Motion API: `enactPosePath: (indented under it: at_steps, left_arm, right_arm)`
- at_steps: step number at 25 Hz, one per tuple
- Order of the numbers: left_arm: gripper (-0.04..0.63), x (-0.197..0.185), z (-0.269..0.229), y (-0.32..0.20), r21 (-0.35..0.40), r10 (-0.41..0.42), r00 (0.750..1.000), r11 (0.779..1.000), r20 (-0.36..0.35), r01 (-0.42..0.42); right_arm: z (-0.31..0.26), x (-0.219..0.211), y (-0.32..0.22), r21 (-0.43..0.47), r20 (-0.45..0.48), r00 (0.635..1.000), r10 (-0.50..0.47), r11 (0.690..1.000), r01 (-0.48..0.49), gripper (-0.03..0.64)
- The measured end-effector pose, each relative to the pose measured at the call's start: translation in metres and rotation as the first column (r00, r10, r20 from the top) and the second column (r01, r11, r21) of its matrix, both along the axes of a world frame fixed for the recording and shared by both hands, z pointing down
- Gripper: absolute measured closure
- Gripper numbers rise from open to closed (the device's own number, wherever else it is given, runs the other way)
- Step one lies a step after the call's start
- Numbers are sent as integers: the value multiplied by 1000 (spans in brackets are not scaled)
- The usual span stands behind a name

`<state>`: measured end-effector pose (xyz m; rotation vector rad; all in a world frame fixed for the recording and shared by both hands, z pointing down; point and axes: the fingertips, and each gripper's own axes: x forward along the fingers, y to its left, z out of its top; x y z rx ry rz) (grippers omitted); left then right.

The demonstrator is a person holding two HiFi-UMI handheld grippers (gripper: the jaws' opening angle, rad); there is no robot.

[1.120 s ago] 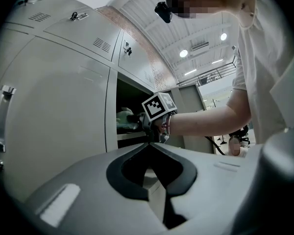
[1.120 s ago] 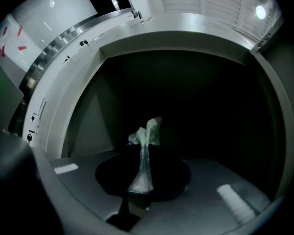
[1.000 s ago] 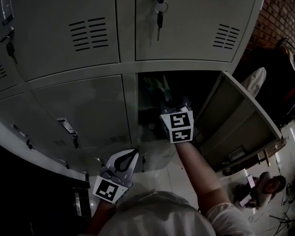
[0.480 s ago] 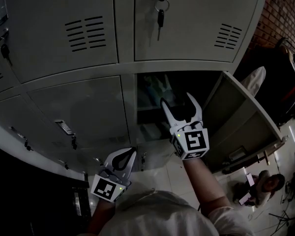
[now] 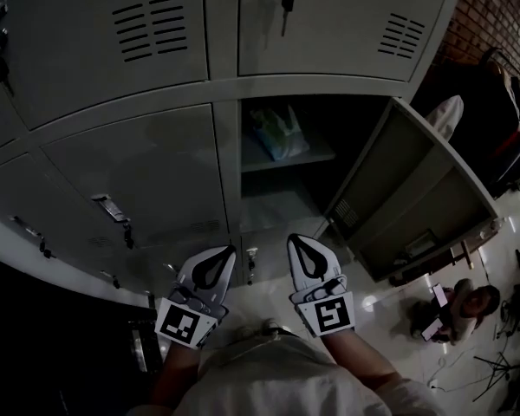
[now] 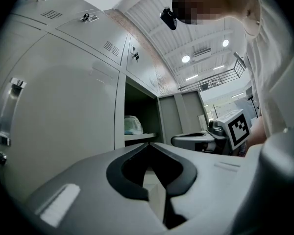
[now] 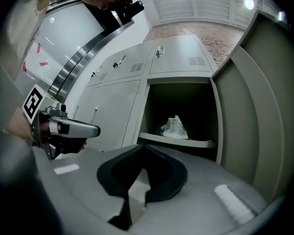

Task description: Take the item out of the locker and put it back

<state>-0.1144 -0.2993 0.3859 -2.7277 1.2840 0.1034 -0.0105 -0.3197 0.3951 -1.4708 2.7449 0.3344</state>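
Since the earlier frames, the right gripper (image 5: 300,246) has withdrawn from the open locker compartment (image 5: 364,128) to the lower middle of the head view, just beside the left gripper (image 5: 226,256). Its jaws have just closed. Its own view shows them together with nothing between. The left gripper's jaws are likewise together and empty.

The item, a pale crumpled bag (image 5: 277,133), lies on the shelf (image 5: 316,156) inside the compartment, upper centre of frame, well apart from both tools. The door (image 5: 420,193) stands open at right.

Assessment: the item appears returned.

Hazards: the open door projects near the right gripper's side, so a careless swing could strike its edge. The bag looks light, and a slammed door could shift it on the shelf.
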Motion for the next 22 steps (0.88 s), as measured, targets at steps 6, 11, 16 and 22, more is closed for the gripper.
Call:
enactPosePath:
  at_steps: [6, 11, 16, 22]
  left_arm:
    - [592, 6, 4, 40, 0, -24, 1000, 1000, -9, 24]
    - [592, 39, 8, 96, -11, -15, 1000, 1000, 5, 15]
    - [592, 77, 15, 168, -6, -64, 998, 998, 2, 64]
    - [594, 131, 34, 253, -55, -61, 998, 997, 17, 62]
  right_arm:
    - [10, 15, 47, -46, 7, 1000, 8, 999, -8, 607]
    - [12, 43, 103, -43, 17, 1000, -21, 999, 22, 607]
    - [19, 84, 174, -53, 18, 998, -52, 997, 53, 607]
    - [26, 128, 256, -105, 54, 994, -97, 989, 103, 607]
